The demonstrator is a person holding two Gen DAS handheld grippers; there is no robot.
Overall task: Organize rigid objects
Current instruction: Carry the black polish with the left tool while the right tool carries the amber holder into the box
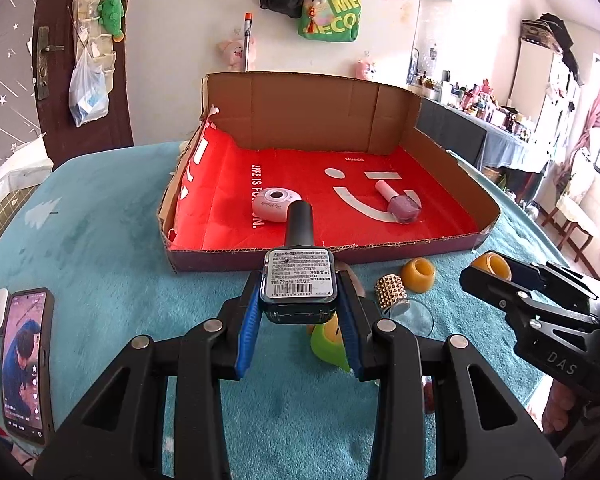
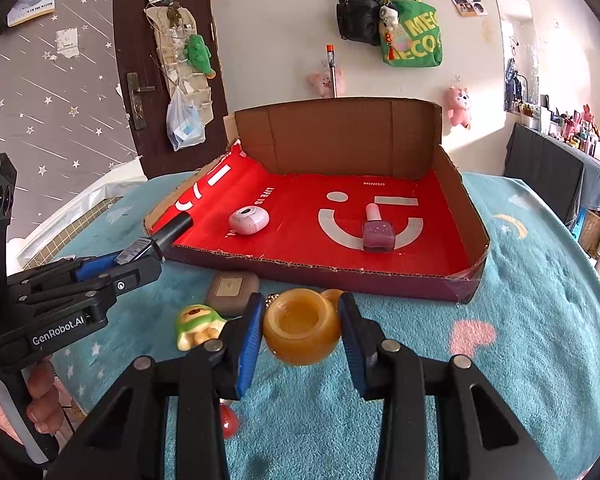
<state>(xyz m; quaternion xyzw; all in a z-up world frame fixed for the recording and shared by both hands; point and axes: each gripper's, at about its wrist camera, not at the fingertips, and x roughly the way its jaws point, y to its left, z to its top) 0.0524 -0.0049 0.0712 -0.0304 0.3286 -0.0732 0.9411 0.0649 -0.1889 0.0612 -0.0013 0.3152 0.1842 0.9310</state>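
My left gripper is shut on a dark nail polish bottle, held above the blanket just in front of the cardboard tray; its black cap points over the tray's front wall. The tray has a red liner and holds a pink round compact and a pink nail polish bottle. My right gripper is shut on an amber jar, lifted near the tray's front edge. The left gripper also shows in the right wrist view, at the tray's left corner.
On the teal blanket lie a green-and-yellow toy, a brown case, a second amber jar, a studded cap and a red ball. A phone lies at the left.
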